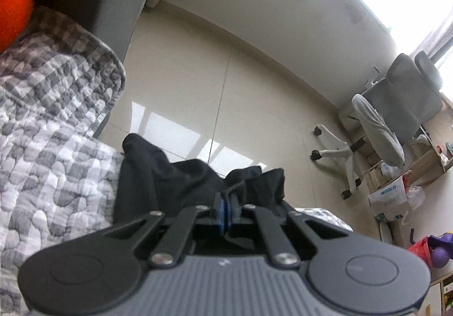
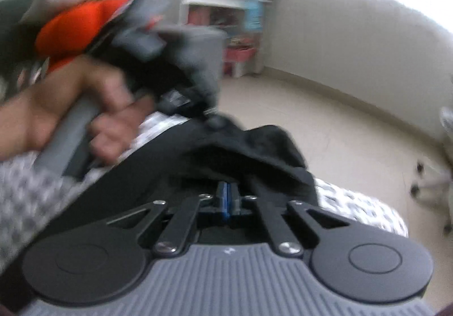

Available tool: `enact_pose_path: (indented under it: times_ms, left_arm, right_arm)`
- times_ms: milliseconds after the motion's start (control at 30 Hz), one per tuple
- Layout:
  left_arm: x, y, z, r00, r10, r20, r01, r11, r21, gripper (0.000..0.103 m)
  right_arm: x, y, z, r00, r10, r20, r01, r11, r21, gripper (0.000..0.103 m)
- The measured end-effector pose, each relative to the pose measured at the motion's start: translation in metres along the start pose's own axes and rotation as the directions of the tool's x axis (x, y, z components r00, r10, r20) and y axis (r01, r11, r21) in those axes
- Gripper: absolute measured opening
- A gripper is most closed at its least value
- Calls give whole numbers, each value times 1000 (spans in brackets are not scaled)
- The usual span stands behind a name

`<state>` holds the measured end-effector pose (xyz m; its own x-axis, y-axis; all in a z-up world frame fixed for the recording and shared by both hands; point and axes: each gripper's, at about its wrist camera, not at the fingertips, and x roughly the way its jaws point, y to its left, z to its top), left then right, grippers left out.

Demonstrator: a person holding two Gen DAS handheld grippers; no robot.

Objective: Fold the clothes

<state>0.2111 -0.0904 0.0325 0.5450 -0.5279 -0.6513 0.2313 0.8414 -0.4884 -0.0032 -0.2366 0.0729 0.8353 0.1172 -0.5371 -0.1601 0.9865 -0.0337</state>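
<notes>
Pinching black garment edge: left gripper, jaws pressed together on cloth bunched just ahead of them. Right gripper jaws nearly together, same black fabric draped over and between them; view blurred. Garment lies on checked quilt. Person's hand left of right jaws.

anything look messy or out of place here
The black garment is bunched and crumpled at the edge of the checked quilt, not laid flat, partly past the edge over the floor. The left gripper is shut on its fabric. Nothing looks spilled or damaged; the right wrist view is blurred.
</notes>
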Motion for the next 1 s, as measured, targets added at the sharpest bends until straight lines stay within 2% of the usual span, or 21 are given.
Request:
enact_pose_path:
  times_ms: [33, 100, 133, 300, 367, 400, 500, 600, 667, 733, 800, 833, 867, 900, 933, 967, 1000]
  left_arm:
    - [0, 2, -1, 1000, 2, -2, -2, 1000, -1, 2]
    - [1, 5, -2, 1000, 4, -4, -4, 1000, -5, 2]
    - [1, 6, -2, 1000, 4, -5, -4, 1000, -6, 2]
    - [4, 2, 2, 1000, -4, 3, 4, 1000, -15, 2]
    - [5, -1, 4, 1000, -4, 7, 4, 1000, -7, 2]
    - [6, -3, 6, 1000, -4, 7, 4, 1000, -5, 2]
    - [9, -5, 13, 1000, 1, 19, -1, 1000, 6, 2]
    - [13, -3, 20, 999, -12, 34, 12, 1000, -11, 2]
    - [18, -2, 23, 999, 1, 32, -1, 1000, -12, 2]
    - [25, -1, 24, 999, 22, 24, -22, 1000, -2, 2]
    - [30, 1, 25, 999, 39, 18, -39, 999, 5, 2]
    - [33, 2, 26, 999, 45, 17, -46, 999, 7, 2]
    - [34, 3, 26, 999, 45, 20, -45, 999, 8, 2]
    - [35, 4, 25, 999, 45, 20, -45, 999, 7, 2]
    - [37, 4, 25, 999, 45, 20, -45, 999, 7, 2]
    - [39, 5, 25, 999, 46, 19, -46, 999, 5, 2]
    - [41, 5, 25, 999, 46, 18, -46, 999, 0, 2]
  right_arm:
    - [1, -17, 1, 1000, -20, -2, 20, 995, 97, 26]
    - [0, -48, 2, 999, -47, -10, 48, 963, 267, 43]
    - [1, -57, 1, 999, -48, -9, 49, 951, 304, 43]
    - [28, -44, -4, 994, -60, -92, 77, 976, 201, 43]
    - [39, -33, -7, 992, -50, -118, 68, 986, 151, 17]
    - [41, -30, -9, 989, -82, -123, 98, 986, 132, 4]
    - [25, -20, -6, 995, -97, -23, 99, 987, 130, 4]
    - [20, 23, -1, 989, -144, 41, 146, 987, -70, 4]
    - [35, 56, -6, 985, -173, 16, 172, 956, -238, 4]
    - [54, 74, -15, 978, -206, -40, 185, 935, -303, 10]
    - [61, 81, -20, 979, -177, -99, 142, 946, -293, 12]
    - [53, 84, -20, 982, -163, -92, 130, 948, -289, 17]
    - [45, 86, -20, 985, -148, -85, 118, 951, -285, 23]
    - [36, 82, -18, 989, -131, -74, 106, 957, -271, 46]
    - [24, 74, -15, 991, -109, -79, 87, 966, -242, 59]
    - [13, 65, -12, 993, -87, -83, 67, 975, -213, 59]
    - [2, 56, -10, 989, -106, -99, 86, 977, -193, 59]
